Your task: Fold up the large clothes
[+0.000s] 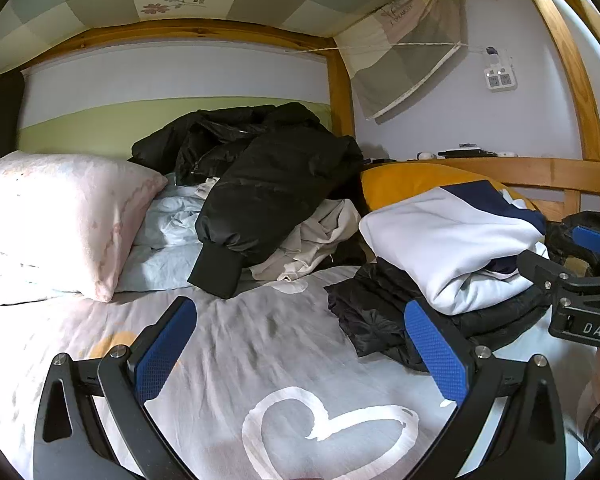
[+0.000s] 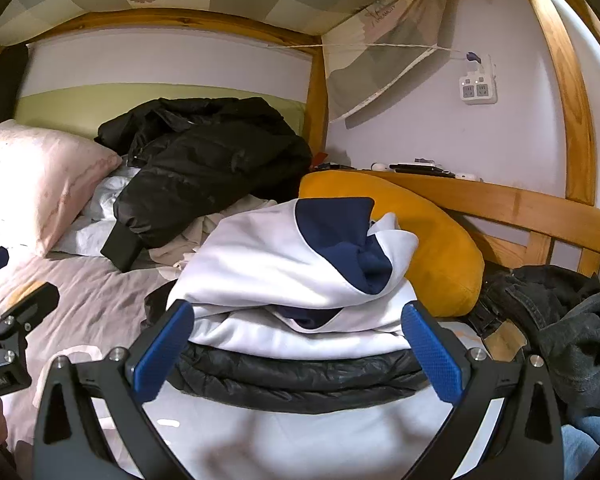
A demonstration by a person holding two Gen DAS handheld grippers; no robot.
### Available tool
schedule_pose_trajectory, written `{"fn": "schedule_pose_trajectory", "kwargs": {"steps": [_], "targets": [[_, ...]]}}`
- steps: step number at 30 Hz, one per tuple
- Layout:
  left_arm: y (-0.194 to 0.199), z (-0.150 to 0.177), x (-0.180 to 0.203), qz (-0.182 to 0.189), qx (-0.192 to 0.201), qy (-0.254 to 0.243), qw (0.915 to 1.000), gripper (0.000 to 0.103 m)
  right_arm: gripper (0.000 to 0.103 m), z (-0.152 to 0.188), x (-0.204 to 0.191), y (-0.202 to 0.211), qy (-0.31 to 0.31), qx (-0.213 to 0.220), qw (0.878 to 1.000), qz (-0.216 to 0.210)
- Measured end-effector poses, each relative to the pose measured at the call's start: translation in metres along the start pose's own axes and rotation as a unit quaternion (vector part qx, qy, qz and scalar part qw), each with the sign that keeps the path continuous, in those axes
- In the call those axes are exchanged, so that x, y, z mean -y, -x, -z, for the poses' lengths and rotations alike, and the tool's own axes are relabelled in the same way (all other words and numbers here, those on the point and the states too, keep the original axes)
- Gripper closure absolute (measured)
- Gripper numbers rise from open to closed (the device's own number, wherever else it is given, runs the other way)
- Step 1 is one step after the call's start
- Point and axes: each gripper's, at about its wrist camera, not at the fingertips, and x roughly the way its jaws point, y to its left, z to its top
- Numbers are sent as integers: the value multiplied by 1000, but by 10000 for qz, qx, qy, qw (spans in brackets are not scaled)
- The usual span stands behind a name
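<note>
The left gripper (image 1: 300,344) is nearest, its blue-padded fingers (image 1: 164,348) spread wide over the sheet (image 1: 260,344) with nothing between them; a white heart (image 1: 324,432) is printed on the sheet just below it.

Taking the folded stack as the landmark: far to its left lies the pink pillow (image 1: 60,216), against the bed's left edge. Between the pillow and the stack sits the unfolded heap, a pale blue cloth (image 1: 168,224) at the pillow's side, a black jacket (image 1: 268,184) draped over it with one cuff hanging onto the sheet, and a cream garment (image 1: 320,236) touching the jacket's right side.

The stack itself has a folded black puffer (image 2: 300,376) at the bottom and a folded white and navy top (image 2: 292,264) resting on it. The right gripper (image 2: 296,352) hovers just before the stack, fingers (image 2: 432,356) spread wide on either side of its front edge, gripping nothing.

Behind the stack, touching it, is a yellow cushion (image 2: 440,240). To the stack's right lies dark denim (image 2: 548,308), beside the wooden rail (image 2: 520,208).
</note>
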Motion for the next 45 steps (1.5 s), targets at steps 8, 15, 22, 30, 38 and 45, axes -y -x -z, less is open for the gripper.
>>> {"fn": "schedule_pose_trajectory", "kwargs": {"steps": [8, 15, 22, 30, 38, 45], "targets": [[1, 1, 4, -104, 11, -139, 9998, 0, 0, 1, 0, -1, -11, -57, 10000, -21], [1, 2, 3, -101, -65, -91, 9999, 0, 0, 1, -3, -1, 77, -39, 9999, 67], [-1, 1, 3, -101, -64, -118, 9999, 0, 0, 1, -2, -2, 75, -59, 9999, 79], [-1, 1, 3, -105, -93, -102, 9998, 0, 0, 1, -1, -2, 71, -52, 9999, 74], [-2, 1, 2, -92, -115, -99, 9998, 0, 0, 1, -1, -2, 78, -50, 9999, 75], [-3, 1, 1, -102, -158, -75, 9998, 0, 0, 1, -1, -2, 96, -73, 9999, 73]]}}
